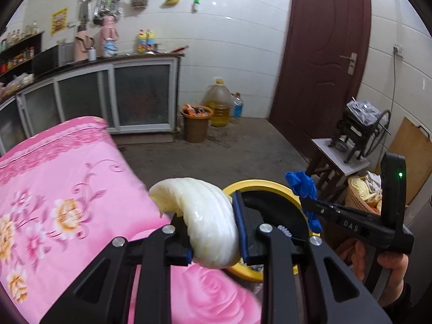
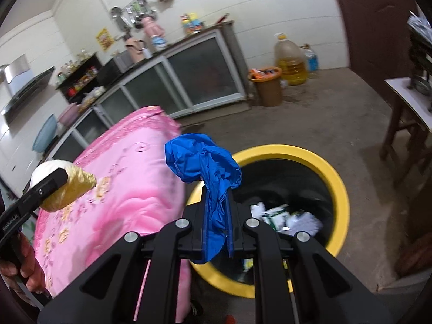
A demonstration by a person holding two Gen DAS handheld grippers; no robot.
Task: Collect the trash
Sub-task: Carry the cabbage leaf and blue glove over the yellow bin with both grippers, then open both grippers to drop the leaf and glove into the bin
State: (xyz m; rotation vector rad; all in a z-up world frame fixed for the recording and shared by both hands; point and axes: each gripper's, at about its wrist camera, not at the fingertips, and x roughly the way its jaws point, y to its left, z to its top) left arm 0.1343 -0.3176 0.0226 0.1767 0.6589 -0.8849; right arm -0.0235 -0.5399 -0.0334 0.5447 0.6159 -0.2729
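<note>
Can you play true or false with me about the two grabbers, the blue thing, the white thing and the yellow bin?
1. The right gripper pinches a crumpled blue glove. True.
2. The left gripper is empty. False: it is shut on a pale cabbage leaf.
3. The yellow-rimmed bin already has trash inside. True: white scraps lie in it.
4. The bin stands on the pink floral cloth. False: it stands on the floor beside it.
5. The brown door is wide open. False: it is closed.
</note>
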